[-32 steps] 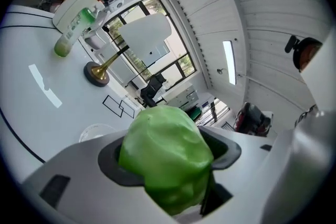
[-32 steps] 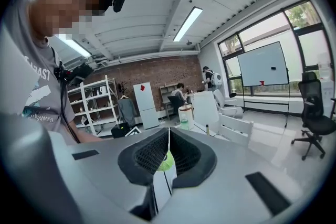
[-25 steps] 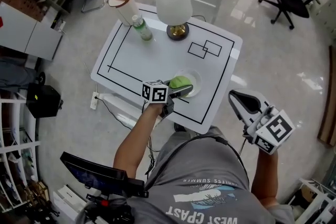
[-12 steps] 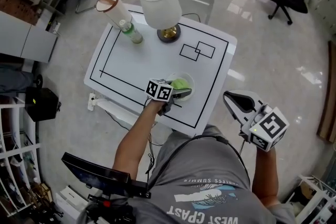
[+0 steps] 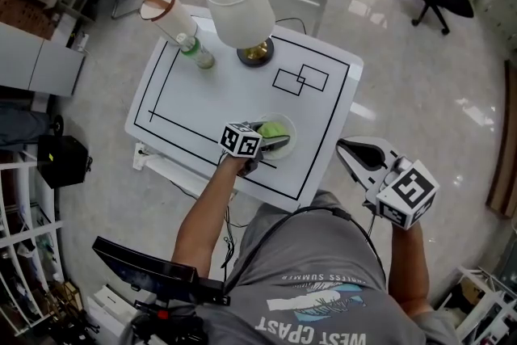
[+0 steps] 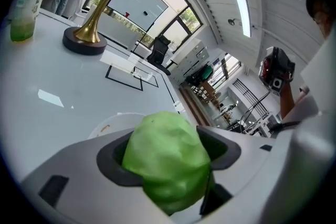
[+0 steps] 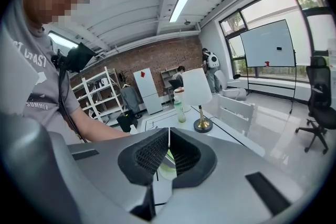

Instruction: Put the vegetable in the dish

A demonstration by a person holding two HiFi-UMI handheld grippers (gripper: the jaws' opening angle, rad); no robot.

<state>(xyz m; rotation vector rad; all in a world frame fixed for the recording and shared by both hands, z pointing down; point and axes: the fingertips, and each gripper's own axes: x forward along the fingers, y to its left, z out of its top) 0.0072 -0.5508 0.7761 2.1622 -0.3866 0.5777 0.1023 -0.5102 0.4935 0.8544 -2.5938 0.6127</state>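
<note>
A light green leafy vegetable (image 5: 273,128) sits between the jaws of my left gripper (image 5: 277,136), which is shut on it. In the left gripper view the vegetable (image 6: 165,160) fills the space between the dark pads. It hangs over the near left part of a shallow white dish (image 5: 292,128), whose rim (image 6: 113,122) shows just beyond the jaws. I cannot tell whether it touches the dish. My right gripper (image 5: 349,153) is off the table's near right corner, shut with nothing in it (image 7: 168,157).
The white table (image 5: 202,93) carries black marked lines. At its far side stand a lamp (image 5: 237,6) with a brass foot, a green-tinted bottle (image 5: 194,54) and a tall paper cup (image 5: 164,9). A white chair (image 5: 295,0) stands behind, and office chairs stand on the floor around.
My left gripper has sunk a little toward the dish with the vegetable still held. The right gripper has drifted slightly lower and nearer the table corner, still shut.
</note>
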